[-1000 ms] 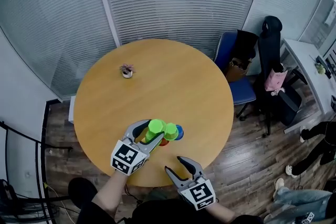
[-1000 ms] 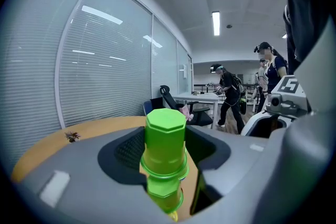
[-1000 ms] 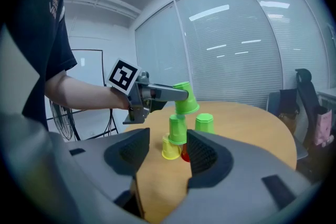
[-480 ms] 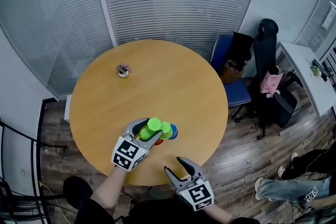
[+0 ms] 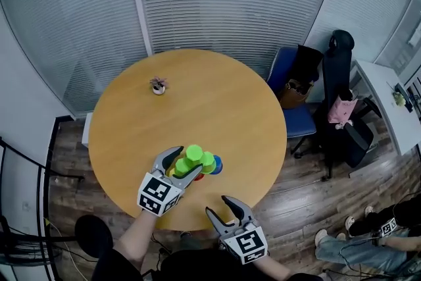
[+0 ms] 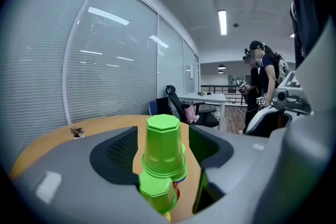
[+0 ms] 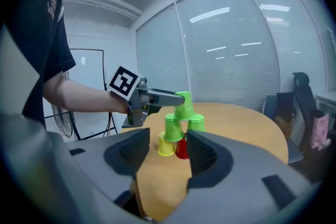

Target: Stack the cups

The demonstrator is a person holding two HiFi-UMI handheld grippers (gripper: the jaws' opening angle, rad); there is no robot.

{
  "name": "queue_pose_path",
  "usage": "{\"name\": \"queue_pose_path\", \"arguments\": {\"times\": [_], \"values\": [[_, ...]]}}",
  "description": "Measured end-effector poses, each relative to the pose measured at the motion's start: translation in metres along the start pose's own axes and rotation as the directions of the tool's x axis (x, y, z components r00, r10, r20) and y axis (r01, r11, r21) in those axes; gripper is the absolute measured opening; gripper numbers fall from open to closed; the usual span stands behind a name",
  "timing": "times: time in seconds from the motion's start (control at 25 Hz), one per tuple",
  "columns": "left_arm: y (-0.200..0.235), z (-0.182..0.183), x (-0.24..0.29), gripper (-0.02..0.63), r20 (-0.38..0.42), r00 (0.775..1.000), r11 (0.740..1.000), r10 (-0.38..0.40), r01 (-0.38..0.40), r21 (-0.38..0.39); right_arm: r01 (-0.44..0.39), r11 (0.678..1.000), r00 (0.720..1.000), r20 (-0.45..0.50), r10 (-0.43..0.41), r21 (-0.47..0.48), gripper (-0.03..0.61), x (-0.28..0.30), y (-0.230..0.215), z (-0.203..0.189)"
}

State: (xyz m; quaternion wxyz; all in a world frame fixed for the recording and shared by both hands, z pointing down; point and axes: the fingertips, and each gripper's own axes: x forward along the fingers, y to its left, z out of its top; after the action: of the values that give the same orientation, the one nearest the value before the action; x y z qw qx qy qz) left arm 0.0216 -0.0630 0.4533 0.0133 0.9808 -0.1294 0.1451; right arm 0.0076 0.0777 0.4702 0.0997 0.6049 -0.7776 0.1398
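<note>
Upturned cups form a small pyramid near the front edge of the round wooden table [image 5: 197, 102]. A yellow cup [image 7: 166, 145] and a red cup [image 7: 181, 148] stand at the bottom, with a blue cup [image 5: 218, 167] behind. Two green cups [image 7: 172, 128] [image 7: 196, 123] sit on them, and a top green cup [image 5: 193, 153] [image 6: 164, 147] [image 7: 184, 106] crowns the stack. My left gripper [image 5: 185, 162] surrounds that top cup; its jaws have just been opening and stand open, with gaps beside the cup. My right gripper [image 5: 220, 207] [image 7: 164, 157] hangs open and empty at the table's near edge.
A tiny potted plant [image 5: 158, 85] stands at the table's far left. Office chairs with bags [image 5: 309, 92] stand to the right. A person [image 6: 262, 86] stands beyond them, and someone's legs [image 5: 368, 240] show at the lower right. Glass walls with blinds ring the back.
My left gripper's jaws have spread away from the top green cup, which stays on the stack. My right gripper has kept still.
</note>
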Motion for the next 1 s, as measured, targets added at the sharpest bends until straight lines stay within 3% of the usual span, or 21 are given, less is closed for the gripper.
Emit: {"name": "queue_pose_path", "arguments": {"times": [0.2,0.4,0.76,1.0], "values": [[-0.001,0.013,-0.027,0.29,0.075,0.991,0.994,0.107,-0.107,-0.01,-0.026,1.0,1.0,0.014,0.026,-0.017,0.222,-0.006,0.001,0.002],[-0.015,0.02,-0.049,0.29,0.1,0.979,0.984,0.18,-0.178,-0.026,-0.058,0.998,0.998,0.032,0.06,-0.035,0.221,-0.016,0.0,0.008],[-0.063,0.013,-0.071,0.282,0.091,0.964,0.966,0.251,-0.244,-0.084,-0.113,0.992,0.99,0.076,0.117,-0.054,0.128,-0.041,-0.002,0.015],[-0.099,0.01,-0.078,0.211,0.095,0.955,0.956,0.283,-0.272,-0.109,-0.138,0.988,0.987,0.07,0.143,-0.072,0.112,-0.061,-0.003,0.011]]}}
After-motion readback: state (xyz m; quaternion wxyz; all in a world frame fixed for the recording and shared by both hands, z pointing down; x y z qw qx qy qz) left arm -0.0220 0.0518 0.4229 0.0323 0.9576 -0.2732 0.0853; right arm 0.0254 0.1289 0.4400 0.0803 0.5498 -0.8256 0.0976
